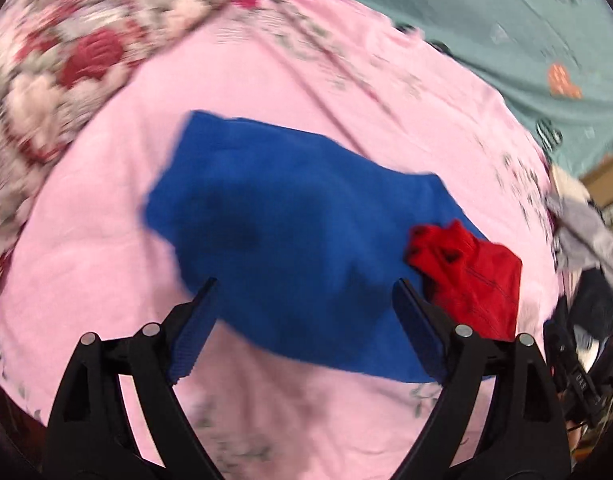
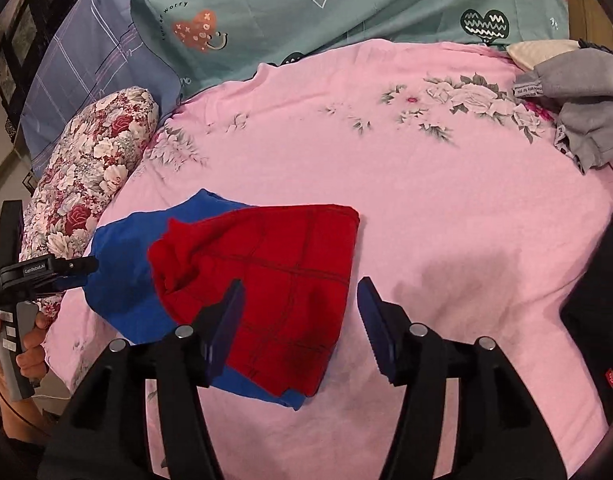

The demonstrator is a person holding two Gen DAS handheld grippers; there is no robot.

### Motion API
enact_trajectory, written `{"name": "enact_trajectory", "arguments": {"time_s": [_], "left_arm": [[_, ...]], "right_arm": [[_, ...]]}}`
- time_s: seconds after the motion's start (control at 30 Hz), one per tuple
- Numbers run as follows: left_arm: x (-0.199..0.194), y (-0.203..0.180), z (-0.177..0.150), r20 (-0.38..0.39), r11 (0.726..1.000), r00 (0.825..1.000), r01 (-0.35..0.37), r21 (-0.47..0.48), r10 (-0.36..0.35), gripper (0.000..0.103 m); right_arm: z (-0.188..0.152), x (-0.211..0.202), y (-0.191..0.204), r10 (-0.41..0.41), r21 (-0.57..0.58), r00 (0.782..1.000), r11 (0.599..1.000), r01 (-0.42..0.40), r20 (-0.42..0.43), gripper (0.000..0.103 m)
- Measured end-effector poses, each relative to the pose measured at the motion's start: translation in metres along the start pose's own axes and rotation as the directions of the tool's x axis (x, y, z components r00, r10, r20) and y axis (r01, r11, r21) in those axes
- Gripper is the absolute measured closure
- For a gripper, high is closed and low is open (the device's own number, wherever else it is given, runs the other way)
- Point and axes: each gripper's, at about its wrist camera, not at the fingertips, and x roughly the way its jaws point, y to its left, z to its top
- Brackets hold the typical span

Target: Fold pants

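Observation:
The pants are a blue (image 1: 290,216) and red (image 1: 474,276) garment lying folded and flat on a pink floral bedsheet (image 1: 266,80). In the right wrist view the red part (image 2: 282,280) lies on top of the blue part (image 2: 122,264). My left gripper (image 1: 306,280) hovers open over the blue cloth with nothing between its fingers. My right gripper (image 2: 301,281) is open above the near right corner of the red part, its left finger (image 2: 226,320) over the cloth, gripping nothing. A hand (image 2: 26,344) holds the left gripper's handle at the left edge of that view.
A red-and-white floral pillow (image 2: 94,176) lies left of the pants, with a plaid blue pillow (image 2: 86,68) behind it. A teal sheet with hearts (image 2: 346,0) covers the far side. Grey clothes (image 2: 586,112) are heaped at the far right and a black item (image 2: 598,320) at the right edge.

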Motion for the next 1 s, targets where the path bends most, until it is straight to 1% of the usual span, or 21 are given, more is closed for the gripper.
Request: {"name": "enact_trajectory", "arguments": {"time_s": [0.03, 0.1, 0.13, 0.2, 0.23, 0.37, 0.43, 0.47, 0.5, 0.53, 0.57, 0.63, 0.7, 0.73, 0.8, 0.87, 0.9, 0.93, 0.97, 1.0], "left_arm": [[-0.007, 0.018, -0.002, 0.006, 1.000, 1.000, 0.000, -0.028, 0.000, 0.015], [-0.009, 0.038, 0.001, 0.007, 0.997, 1.000, 0.003, -0.072, -0.002, 0.016], [-0.011, 0.053, 0.001, 0.009, 0.995, 1.000, 0.018, -0.103, -0.017, 0.016], [-0.005, 0.060, 0.002, 0.000, 0.988, 0.998, 0.056, -0.147, -0.056, 0.018], [-0.001, 0.064, 0.004, -0.016, 0.984, 0.997, 0.077, -0.161, -0.081, 0.018], [0.011, 0.073, 0.006, -0.059, 0.975, 0.989, 0.124, -0.185, -0.137, 0.019], [0.018, 0.074, 0.004, -0.089, 0.967, 0.980, 0.159, -0.200, -0.180, 0.028], [0.021, 0.074, 0.005, -0.105, 0.963, 0.975, 0.173, -0.207, -0.198, 0.038], [0.025, 0.072, 0.004, -0.121, 0.959, 0.969, 0.186, -0.215, -0.215, 0.046], [0.028, 0.072, 0.005, -0.131, 0.953, 0.962, 0.206, -0.221, -0.238, 0.047], [0.030, 0.072, 0.004, -0.134, 0.952, 0.960, 0.213, -0.220, -0.246, 0.047], [0.038, 0.074, 0.006, -0.153, 0.957, 0.965, 0.177, -0.229, -0.215, 0.050], [0.042, 0.081, 0.009, -0.142, 0.945, 0.962, 0.188, -0.266, -0.231, 0.053], [0.044, 0.083, 0.013, -0.139, 0.940, 0.961, 0.192, -0.282, -0.238, 0.054], [0.049, 0.086, 0.023, -0.127, 0.934, 0.965, 0.181, -0.307, -0.229, 0.054], [0.056, 0.086, 0.033, -0.133, 0.921, 0.959, 0.193, -0.340, -0.250, 0.054], [0.059, 0.080, 0.038, -0.139, 0.927, 0.959, 0.193, -0.323, -0.248, 0.054], [0.062, 0.074, 0.043, -0.147, 0.942, 0.963, 0.179, -0.285, -0.228, 0.054], [0.063, 0.068, 0.045, -0.152, 0.957, 0.969, 0.153, -0.248, -0.195, 0.061], [0.062, 0.061, 0.045, -0.153, 0.971, 0.977, 0.113, -0.210, -0.146, 0.075]], "right_arm": [[-0.002, 0.002, 0.000, 0.007, 0.008, 1.000, 1.000, -0.007, -0.004, 0.044], [-0.006, 0.007, 0.001, 0.004, 0.019, 1.000, 1.000, -0.004, -0.017, 0.044], [-0.007, 0.008, 0.002, 0.002, 0.022, 1.000, 1.000, -0.002, -0.023, 0.044], [-0.009, 0.009, 0.005, 0.009, 0.026, 1.000, 1.000, -0.009, -0.026, 0.044], [-0.008, 0.010, 0.007, 0.010, 0.027, 1.000, 1.000, -0.010, -0.027, 0.044], [-0.008, 0.012, 0.014, 0.002, 0.020, 1.000, 1.000, -0.001, -0.025, 0.044], [-0.008, 0.015, 0.018, 0.005, 0.017, 1.000, 1.000, -0.005, -0.031, 0.044], [-0.008, 0.017, 0.021, 0.013, 0.016, 0.999, 1.000, -0.013, -0.035, 0.044], [-0.009, 0.018, 0.023, 0.016, 0.012, 0.999, 1.000, -0.016, -0.039, 0.044], [-0.009, 0.020, 0.025, 0.014, 0.007, 0.999, 1.000, -0.014, -0.041, 0.044], [-0.010, 0.021, 0.027, 0.012, 0.002, 0.999, 1.000, -0.012, -0.044, 0.044], [-0.011, 0.024, 0.029, 0.018, 0.001, 0.998, 1.000, -0.018, -0.053, 0.044], [-0.012, 0.025, 0.029, 0.026, 0.004, 0.998, 1.000, -0.025, -0.057, 0.044], [-0.012, 0.025, 0.029, 0.025, 0.003, 0.998, 1.000, -0.024, -0.057, 0.044], [-0.011, 0.026, 0.029, 0.021, 0.001, 0.998, 1.000, -0.021, -0.059, 0.044], [-0.011, 0.027, 0.028, 0.018, 0.006, 0.998, 1.000, -0.017, -0.060, 0.044], [-0.010, 0.028, 0.027, 0.015, 0.009, 0.998, 1.000, -0.015, -0.061, 0.044], [-0.011, 0.028, 0.026, 0.016, 0.013, 0.998, 1.000, -0.015, -0.060, 0.044], [-0.011, 0.028, 0.026, 0.018, 0.017, 0.998, 1.000, -0.017, -0.061, 0.044], [-0.012, 0.028, 0.026, 0.020, 0.019, 0.998, 1.000, -0.019, -0.062, 0.044]]}}
